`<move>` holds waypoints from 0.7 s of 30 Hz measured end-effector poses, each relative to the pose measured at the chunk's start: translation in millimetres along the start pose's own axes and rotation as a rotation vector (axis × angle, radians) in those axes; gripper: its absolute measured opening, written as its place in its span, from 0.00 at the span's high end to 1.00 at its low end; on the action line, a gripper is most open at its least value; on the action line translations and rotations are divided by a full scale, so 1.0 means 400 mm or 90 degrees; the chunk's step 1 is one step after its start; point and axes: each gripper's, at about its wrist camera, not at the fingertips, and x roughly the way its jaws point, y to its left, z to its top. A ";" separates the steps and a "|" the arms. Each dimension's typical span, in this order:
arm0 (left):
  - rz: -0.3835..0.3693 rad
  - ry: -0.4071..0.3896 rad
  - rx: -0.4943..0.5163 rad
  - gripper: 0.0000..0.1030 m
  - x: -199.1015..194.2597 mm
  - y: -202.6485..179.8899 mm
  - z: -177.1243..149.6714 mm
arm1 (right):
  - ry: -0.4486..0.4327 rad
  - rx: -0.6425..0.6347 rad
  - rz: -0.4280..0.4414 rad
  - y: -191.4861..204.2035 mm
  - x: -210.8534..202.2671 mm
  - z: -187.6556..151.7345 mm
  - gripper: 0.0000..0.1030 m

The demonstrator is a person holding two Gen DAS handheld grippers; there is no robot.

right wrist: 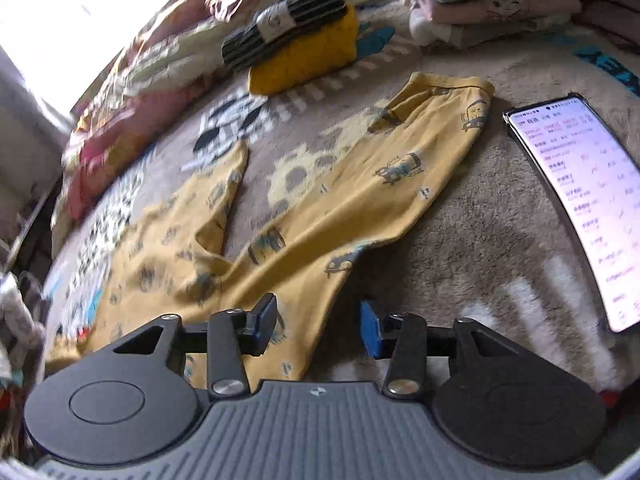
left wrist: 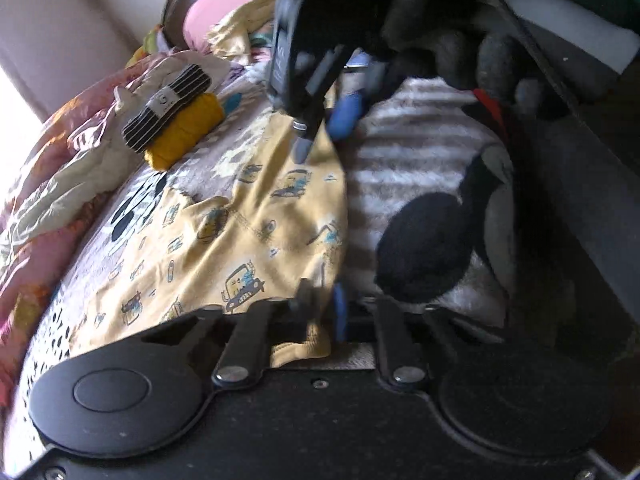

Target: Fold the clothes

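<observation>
Small yellow trousers with a car print [right wrist: 320, 208] lie spread on the patterned blanket [right wrist: 460, 248], waistband far right, one leg bent left. They also show in the left wrist view [left wrist: 248, 240]. My left gripper [left wrist: 324, 312] is shut on an edge of the yellow trousers, cloth bunched between its pads. My right gripper [right wrist: 318, 326] is open just above the near edge of the trousers, one pad over the cloth, one over the blanket. In the left wrist view the right gripper [left wrist: 320, 132] hangs over the trousers' far end.
A folded yellow garment with a striped dark one on top [right wrist: 296, 44] sits at the back. A stack of folded clothes [right wrist: 496, 0] stands at the back right. A lit phone [right wrist: 584, 200] lies on the right. A crumpled pink quilt [right wrist: 120, 120] runs along the left.
</observation>
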 end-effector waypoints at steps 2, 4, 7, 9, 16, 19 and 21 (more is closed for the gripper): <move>-0.020 0.003 0.020 0.97 -0.028 0.012 0.002 | 0.006 0.003 0.012 -0.002 -0.020 -0.009 0.97; -0.035 0.005 0.030 0.97 -0.046 0.026 0.003 | 0.018 0.003 0.011 -0.009 -0.037 -0.018 0.97; -0.054 0.006 0.032 0.97 -0.046 0.038 -0.001 | 0.043 -0.004 -0.016 -0.028 -0.057 -0.034 0.93; -0.078 0.013 0.042 0.86 -0.032 0.030 -0.012 | 0.034 -0.003 -0.024 -0.032 -0.063 -0.032 0.93; -0.116 -0.036 -0.075 0.69 -0.105 0.152 -0.027 | -0.038 -0.005 -0.054 -0.035 -0.104 -0.035 0.71; -0.054 -0.022 -0.167 0.69 -0.122 0.254 -0.081 | -0.083 -0.103 -0.055 0.022 -0.127 -0.050 0.70; -0.020 -0.001 -0.240 0.69 -0.124 0.320 -0.124 | -0.090 -0.203 -0.032 0.085 -0.128 -0.066 0.71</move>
